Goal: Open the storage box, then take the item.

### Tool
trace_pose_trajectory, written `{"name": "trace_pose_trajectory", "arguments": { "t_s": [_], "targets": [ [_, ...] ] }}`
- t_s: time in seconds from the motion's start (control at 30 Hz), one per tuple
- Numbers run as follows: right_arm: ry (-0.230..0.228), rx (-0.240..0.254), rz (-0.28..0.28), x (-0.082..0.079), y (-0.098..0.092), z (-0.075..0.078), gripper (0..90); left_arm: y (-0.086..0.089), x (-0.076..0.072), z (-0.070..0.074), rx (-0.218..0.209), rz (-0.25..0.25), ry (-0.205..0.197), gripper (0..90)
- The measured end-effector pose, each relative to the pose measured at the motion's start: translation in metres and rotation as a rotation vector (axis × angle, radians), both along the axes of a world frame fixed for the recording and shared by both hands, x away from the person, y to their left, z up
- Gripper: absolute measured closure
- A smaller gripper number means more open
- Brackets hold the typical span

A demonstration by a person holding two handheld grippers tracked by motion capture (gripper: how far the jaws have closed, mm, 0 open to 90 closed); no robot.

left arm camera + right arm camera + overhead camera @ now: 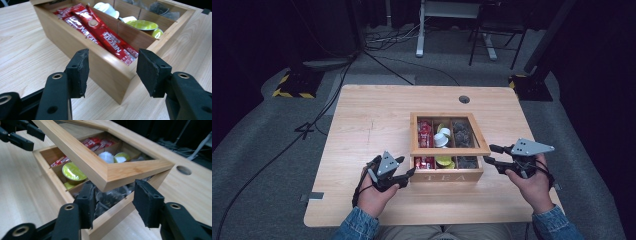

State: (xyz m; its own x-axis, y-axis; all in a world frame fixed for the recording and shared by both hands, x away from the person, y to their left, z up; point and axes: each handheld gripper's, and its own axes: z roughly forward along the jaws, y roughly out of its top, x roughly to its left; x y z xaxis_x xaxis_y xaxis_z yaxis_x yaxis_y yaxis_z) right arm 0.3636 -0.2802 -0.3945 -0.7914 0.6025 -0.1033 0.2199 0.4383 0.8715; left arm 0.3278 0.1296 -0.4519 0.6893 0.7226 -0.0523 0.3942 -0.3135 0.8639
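Here, box: wooden tea box [447, 175] sits mid-table [362, 125], nearer the person's edge, front wall marked TEA.
Lid: framed glass lid [450, 149] part-raised, front edge lifted clear of the box, hinged at the far side; whether it is on its way up or down I cannot tell.
Contents: red sachets [100, 30] in the left compartment, white and green pods [142, 25] in the middle, dark tea bags [110, 197] on the right.
Left gripper: [404, 172] just beside the box's front left corner, jaws spread, holding nothing; in its own view the corner stands between the pads [81, 70] without clear contact.
Right gripper: [491, 154] at the lid's front right corner, jaws apart, corner above and between the pads [147, 202]; touching or just short, cannot tell.
Step, as judged: steadying the box on the left while the right works the lid.
Doing it well: press the left pads to the box wall so it does not slide; take the lid frame on the wood, not the pane; swing about the hinge in an arc, slowly.
Risk: lid slipping and dropping; box skating across the smooth table.
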Motion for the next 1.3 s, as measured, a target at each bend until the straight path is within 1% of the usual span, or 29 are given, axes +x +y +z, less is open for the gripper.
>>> {"name": "trace_pose_trajectory", "arguments": {
  "t_s": [0.07, 0.1, 0.13, 0.23, 0.3, 0.4, 0.43, 0.53, 0.57, 0.6, 0.67, 0.87, 1.0, 1.1, 1.13, 1.2, 1.3],
  "targets": [
    [-0.023, -0.002, -0.009, 0.001, 0.0, 0.004, 48.6, 0.003, 0.001, 0.0, 0.002, 0.009, 0.0, 44.0],
    [-0.042, -0.005, -0.013, 0.002, 0.0, 0.007, 46.1, 0.005, 0.001, -0.001, 0.003, 0.011, 0.003, 43.9],
    [-0.048, -0.004, -0.017, 0.003, 0.001, 0.009, 44.8, 0.006, 0.001, -0.002, -0.003, 0.016, 0.008, 44.0],
    [-0.087, 0.0, -0.011, 0.007, 0.002, 0.018, 43.8, 0.012, 0.002, -0.004, 0.003, 0.033, 0.018, 44.0],
    [-0.091, 0.002, -0.013, 0.008, 0.002, 0.019, 43.8, 0.015, 0.003, -0.005, -0.001, 0.041, 0.027, 44.0],
    [-0.106, 0.006, -0.007, 0.012, 0.003, 0.026, 43.8, 0.019, 0.004, -0.006, 0.008, 0.056, 0.028, 43.9],
    [-0.107, 0.008, -0.007, 0.013, 0.003, 0.027, 43.8, 0.021, 0.004, -0.006, 0.004, 0.059, 0.031, 43.7],
    [-0.112, 0.023, -0.005, 0.017, 0.003, 0.032, 44.2, 0.024, 0.005, -0.007, 0.011, 0.067, 0.032, 43.4],
    [-0.112, 0.026, -0.005, 0.018, 0.003, 0.033, 44.3, 0.025, 0.005, -0.007, 0.003, 0.074, 0.034, 43.5],
    [-0.115, 0.039, -0.004, 0.021, 0.003, 0.036, 44.5, 0.026, 0.006, -0.007, 0.004, 0.077, 0.033, 43.3],
    [-0.114, 0.044, -0.004, 0.022, 0.003, 0.038, 44.6, 0.029, 0.006, -0.008, 0.004, 0.082, 0.036, 43.2],
    [-0.115, 0.06, 0.0, 0.032, 0.005, 0.048, 45.1, 0.031, 0.007, -0.009, 0.0, 0.089, 0.038, 43.1],
    [-0.113, 0.08, -0.003, 0.039, 0.006, 0.054, 45.6, 0.032, 0.008, -0.01, 0.01, 0.089, 0.04, 42.8],
    [-0.116, 0.091, -0.005, 0.044, 0.006, 0.059, 45.7, 0.034, 0.009, -0.011, 0.025, 0.095, 0.038, 42.2],
    [-0.115, 0.101, -0.004, 0.049, 0.006, 0.063, 45.8, 0.034, 0.009, -0.012, 0.031, 0.099, 0.039, 41.9],
    [-0.114, 0.105, -0.003, 0.05, 0.006, 0.064, 45.7, 0.035, 0.008, -0.012, 0.035, 0.107, 0.041, 41.7],
    [-0.112, 0.123, -0.002, 0.06, 0.007, 0.07, 46.2, 0.039, 0.009, -0.014, 0.053, 0.115, 0.041, 40.5]
  ]
}}
